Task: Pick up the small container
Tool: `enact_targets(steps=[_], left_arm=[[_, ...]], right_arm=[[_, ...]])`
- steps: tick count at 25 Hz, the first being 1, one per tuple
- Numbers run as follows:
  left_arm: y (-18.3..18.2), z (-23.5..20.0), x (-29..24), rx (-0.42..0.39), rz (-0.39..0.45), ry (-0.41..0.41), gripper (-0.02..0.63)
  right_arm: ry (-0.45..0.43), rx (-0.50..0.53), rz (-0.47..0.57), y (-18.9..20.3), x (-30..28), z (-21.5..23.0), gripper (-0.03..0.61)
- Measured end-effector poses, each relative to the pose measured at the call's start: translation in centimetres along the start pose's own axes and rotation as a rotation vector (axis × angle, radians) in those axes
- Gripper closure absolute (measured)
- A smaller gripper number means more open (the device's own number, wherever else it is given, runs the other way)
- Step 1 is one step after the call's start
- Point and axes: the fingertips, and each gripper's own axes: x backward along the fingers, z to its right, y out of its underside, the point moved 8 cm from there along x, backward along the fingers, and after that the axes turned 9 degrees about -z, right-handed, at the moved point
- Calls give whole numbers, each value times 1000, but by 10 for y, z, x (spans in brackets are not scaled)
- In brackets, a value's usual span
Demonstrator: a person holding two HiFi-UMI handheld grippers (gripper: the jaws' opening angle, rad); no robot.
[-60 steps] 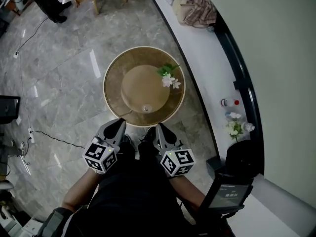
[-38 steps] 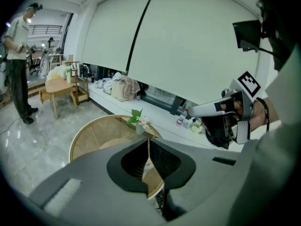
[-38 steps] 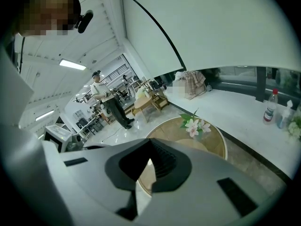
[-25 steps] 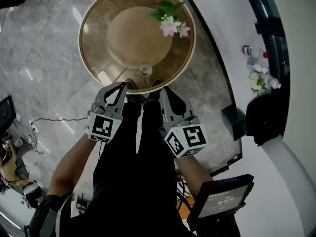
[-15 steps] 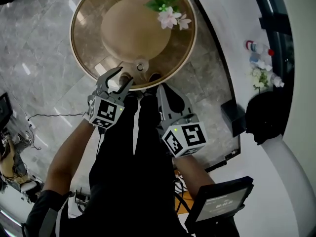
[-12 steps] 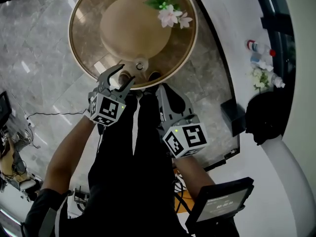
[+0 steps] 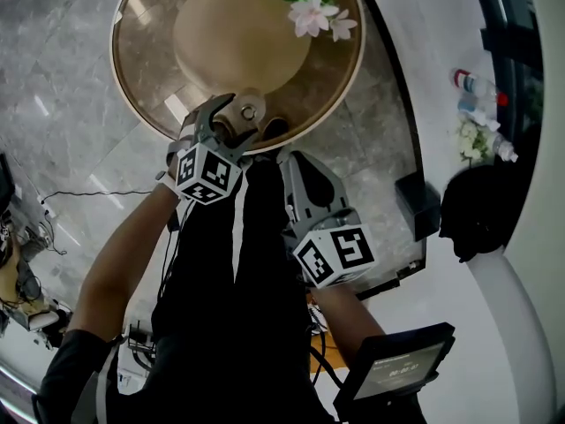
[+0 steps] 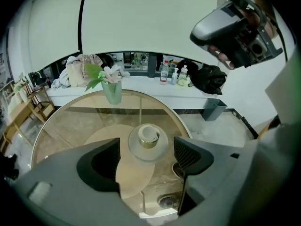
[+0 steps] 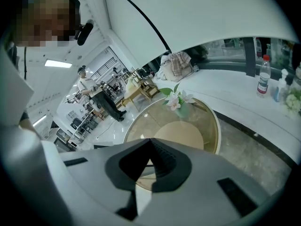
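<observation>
The small container [image 8: 149, 136], a short gold-rimmed pot on a pale round disc, stands near the front edge of the round glass table [image 8: 66, 126]. My left gripper [image 8: 146, 149] points straight at it. Its jaws are opening wide, the container lies just ahead between the tips, and the pads do not touch it. In the head view the left gripper [image 7: 231, 120] reaches over the table's [image 7: 146, 60] near rim beside the container [image 7: 250, 111]. My right gripper [image 7: 285, 155] hangs back off the table, close to the person's body. In its own view the right gripper [image 9: 151, 149] is shut with nothing in it.
A green vase of pink flowers [image 7: 316, 11] stands at the table's far side. A curved white counter on the right holds bottles [image 7: 477, 85] and a black bag [image 7: 481, 210], with a dark bin [image 7: 415, 203] below. A cable [image 7: 79, 197] runs across the marble floor.
My left gripper has moved forward over the table's rim to the container, and its jaws have gone from shut to wide apart. The right gripper has stayed shut by the body.
</observation>
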Motion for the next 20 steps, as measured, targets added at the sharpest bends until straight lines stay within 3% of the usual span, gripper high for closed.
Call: enact_targets(steps=[9, 20], left_arm=[[4, -2, -28, 38, -15, 23, 267], [-2, 0, -40, 25, 0, -20, 273]], right_arm=[[1, -48, -38, 20, -6, 12, 581], [-3, -57, -42, 27, -4, 17, 581]])
